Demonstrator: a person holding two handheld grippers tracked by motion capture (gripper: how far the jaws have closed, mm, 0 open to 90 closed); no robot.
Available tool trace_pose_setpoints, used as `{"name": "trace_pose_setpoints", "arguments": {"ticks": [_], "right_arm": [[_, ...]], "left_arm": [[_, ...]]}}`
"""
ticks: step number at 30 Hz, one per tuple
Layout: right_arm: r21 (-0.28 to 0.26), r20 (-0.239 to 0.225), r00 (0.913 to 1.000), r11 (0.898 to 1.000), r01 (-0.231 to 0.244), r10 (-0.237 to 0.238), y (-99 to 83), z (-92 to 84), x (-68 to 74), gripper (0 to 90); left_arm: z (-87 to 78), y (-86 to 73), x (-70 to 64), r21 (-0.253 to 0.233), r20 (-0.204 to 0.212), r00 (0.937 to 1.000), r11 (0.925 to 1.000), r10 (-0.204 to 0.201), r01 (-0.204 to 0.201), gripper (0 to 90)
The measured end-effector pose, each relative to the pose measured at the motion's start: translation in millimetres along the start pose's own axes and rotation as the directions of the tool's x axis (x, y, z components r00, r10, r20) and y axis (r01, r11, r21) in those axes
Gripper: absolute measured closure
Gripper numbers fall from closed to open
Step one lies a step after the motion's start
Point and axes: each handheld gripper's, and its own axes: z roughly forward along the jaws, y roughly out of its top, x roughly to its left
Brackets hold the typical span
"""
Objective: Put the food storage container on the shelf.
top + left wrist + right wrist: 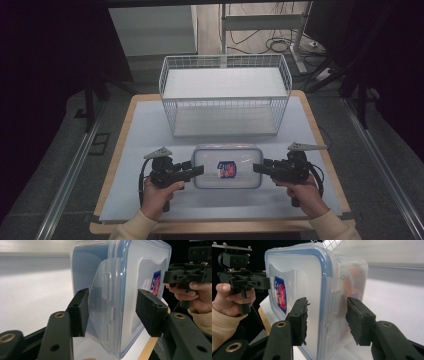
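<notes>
Grey-matted table (150, 130), cabled floor (260, 35)

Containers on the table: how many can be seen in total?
2: a lidded plastic box near the front edge between both grippers, and a white wire basket behind it, toward the far edge.

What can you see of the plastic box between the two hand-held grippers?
The box is a clear plastic rectangle with rounded corners, its lid rimmed by a blue seal and bearing a red-and-blue label. Side latches look folded down. It lies flat, lid up, on the white mat, in front of the wire basket. Something orange shows inside. The left hand-held gripper and right hand-held gripper straddle its short ends.
</notes>
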Motion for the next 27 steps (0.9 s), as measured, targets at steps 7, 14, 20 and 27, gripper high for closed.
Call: {"name": "trace_pose_setpoints", "arguments": {"ticks": [7, 14, 20, 27], "right_arm": [[-0.004, -0.002, 1.0000, 1.000, 0.004, -0.004, 2.7, -0.1, 1.4, 52.8], [-0.011, -0.001, 1.0000, 1.000, 0.009, -0.009, 8.1, -2.9, 3.2, 52.8], [-0.029, -0.001, 0.9999, 0.999, 0.017, -0.017, 17.5, -6.9, 4.1, 52.8], [-0.034, 0.007, 0.9991, 0.999, 0.041, -0.041, 34.2, -10.9, 8.0, 52.9]], "left_arm": [[-1.5, 2.8, -0.8, -0.005, -0.001, 1.0000, 1.0000, 0.009, -0.009, 45.6], [-3.4, 11.5, -4.5, -0.008, -0.003, 0.9998, 0.9998, 0.021, -0.021, 45.6], [-4.2, 22.2, -7.8, -0.022, -0.005, 0.9994, 0.9991, 0.035, -0.035, 45.6], [-6.5, 36.1, -9.9, -0.036, -0.003, 0.9990, 0.9984, 0.044, -0.044, 45.6]]}}
